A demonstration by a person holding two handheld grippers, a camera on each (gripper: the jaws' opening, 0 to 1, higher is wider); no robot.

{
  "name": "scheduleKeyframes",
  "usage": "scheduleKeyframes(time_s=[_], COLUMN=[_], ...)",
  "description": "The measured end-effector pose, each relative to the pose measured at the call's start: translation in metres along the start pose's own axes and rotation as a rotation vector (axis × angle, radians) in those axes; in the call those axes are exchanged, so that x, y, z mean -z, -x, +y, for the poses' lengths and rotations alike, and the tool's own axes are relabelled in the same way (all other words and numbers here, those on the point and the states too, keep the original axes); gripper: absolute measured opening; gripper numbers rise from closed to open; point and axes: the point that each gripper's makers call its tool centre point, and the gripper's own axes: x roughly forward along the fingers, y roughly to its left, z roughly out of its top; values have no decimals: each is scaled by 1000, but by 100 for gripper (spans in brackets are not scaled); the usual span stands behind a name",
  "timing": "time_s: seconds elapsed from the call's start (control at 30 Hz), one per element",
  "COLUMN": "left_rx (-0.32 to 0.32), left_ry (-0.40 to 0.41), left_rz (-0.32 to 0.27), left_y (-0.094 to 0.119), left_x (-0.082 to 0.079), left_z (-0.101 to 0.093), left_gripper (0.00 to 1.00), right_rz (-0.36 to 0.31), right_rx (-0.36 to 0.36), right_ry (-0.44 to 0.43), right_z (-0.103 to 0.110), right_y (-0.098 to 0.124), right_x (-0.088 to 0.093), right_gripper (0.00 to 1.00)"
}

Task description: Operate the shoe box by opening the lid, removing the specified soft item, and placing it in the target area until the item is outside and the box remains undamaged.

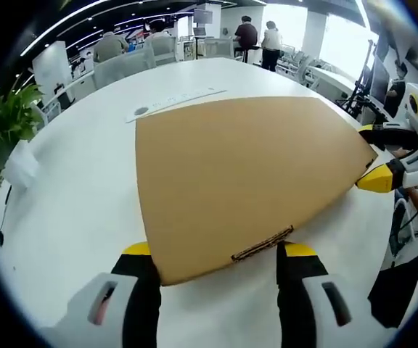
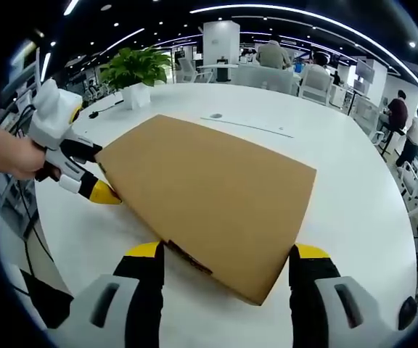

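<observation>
In the left gripper view, the left gripper (image 1: 218,255) rose from the bottom with its two black, yellow-tipped fingers (image 1: 142,272) spread wide, released, one at each side of the near edge of a closed brown cardboard shoe box (image 1: 249,174). The box lay flat on a white desk (image 1: 78,203), lid on, and nothing was grasped. At the box's far right corner the right gripper (image 1: 376,156) came in from the side, its yellow tips straddling that corner.

In the right gripper view, the right gripper (image 2: 226,262) likewise had its fingers (image 2: 145,272) apart, flanking a corner of the same shoe box (image 2: 209,196). At the box's left corner the left gripper (image 2: 93,174) appeared, held by a person's hand (image 2: 13,154).

Farther along the desk lay a long white strip (image 1: 174,101). A green potted plant (image 2: 135,69) stood at the desk's far edge. Beyond it were office chairs (image 1: 122,67) and several people (image 1: 258,38) under ceiling lights.
</observation>
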Motion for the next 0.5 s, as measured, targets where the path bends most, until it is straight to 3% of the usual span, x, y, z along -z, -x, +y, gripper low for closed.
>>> scheduleKeyframes(time_s=[0.5], left_rx=[-17], left_ry=[36], left_rz=[0], left_y=[5], left_x=[5], left_z=[-9], left_gripper=[64], right_rz=[21], right_rx=[-22], right_ry=[33], right_z=[1], right_y=[4], right_x=[3], right_gripper=[71])
